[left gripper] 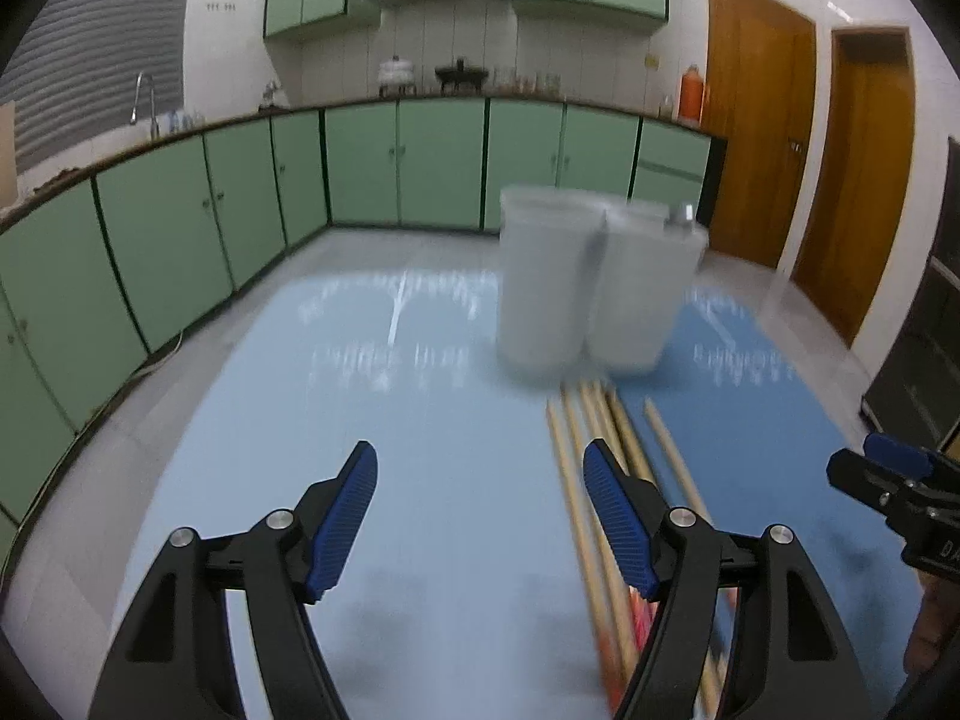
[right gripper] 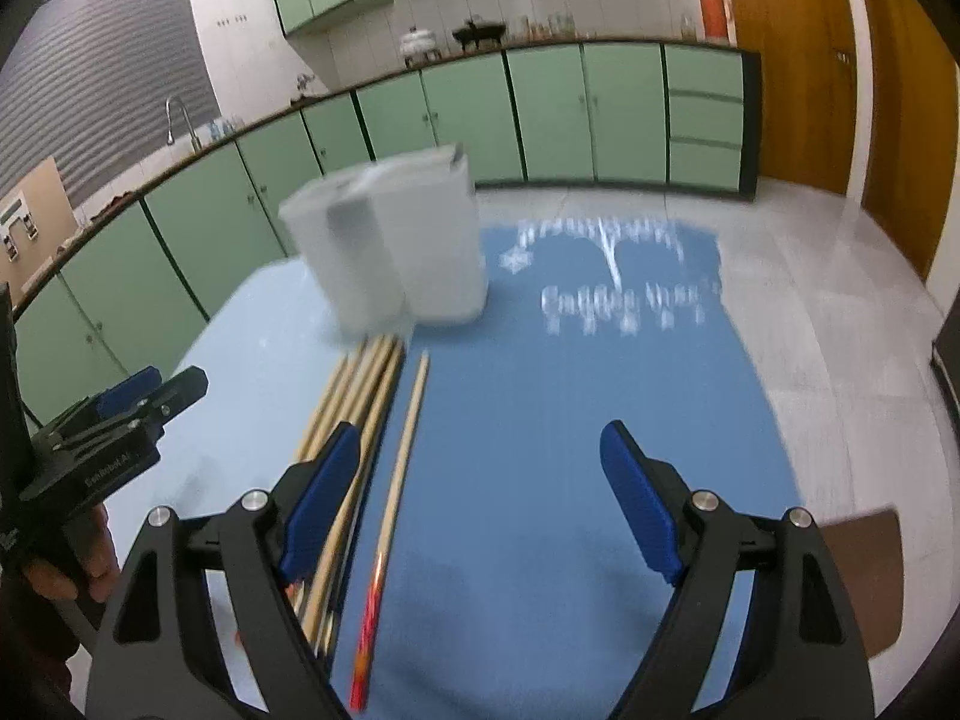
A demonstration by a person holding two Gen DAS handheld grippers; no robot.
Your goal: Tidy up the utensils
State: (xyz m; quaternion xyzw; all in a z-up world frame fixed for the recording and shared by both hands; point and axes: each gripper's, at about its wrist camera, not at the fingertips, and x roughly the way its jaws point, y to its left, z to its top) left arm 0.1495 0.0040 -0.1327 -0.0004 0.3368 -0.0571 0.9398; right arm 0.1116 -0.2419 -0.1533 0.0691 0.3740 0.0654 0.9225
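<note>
A bundle of wooden chopsticks [left gripper: 579, 438] lies on the blue mat [left gripper: 420, 420], just in front of two white translucent holders [left gripper: 540, 282] standing side by side. My left gripper [left gripper: 480, 456] is open and empty; its right finger sits over the bundle. In the right wrist view the chopsticks [right gripper: 366, 384] lie under the left finger of my open, empty right gripper [right gripper: 480, 432]. One single chopstick [right gripper: 411, 420] with a red end lies apart to their right, between the fingers. The holders [right gripper: 420, 246] stand beyond. Each gripper shows at the edge of the other's view: the right one [left gripper: 858, 459], the left one [right gripper: 165, 387].
The table carries a light blue mat half [right gripper: 252, 420] and a darker blue half [right gripper: 600, 390] with white print. A brown chair [right gripper: 864, 570] stands at the table's right side. Green kitchen cabinets [left gripper: 420, 162] and wooden doors [left gripper: 756, 120] lie beyond. A hand [right gripper: 72, 576] holds the left gripper.
</note>
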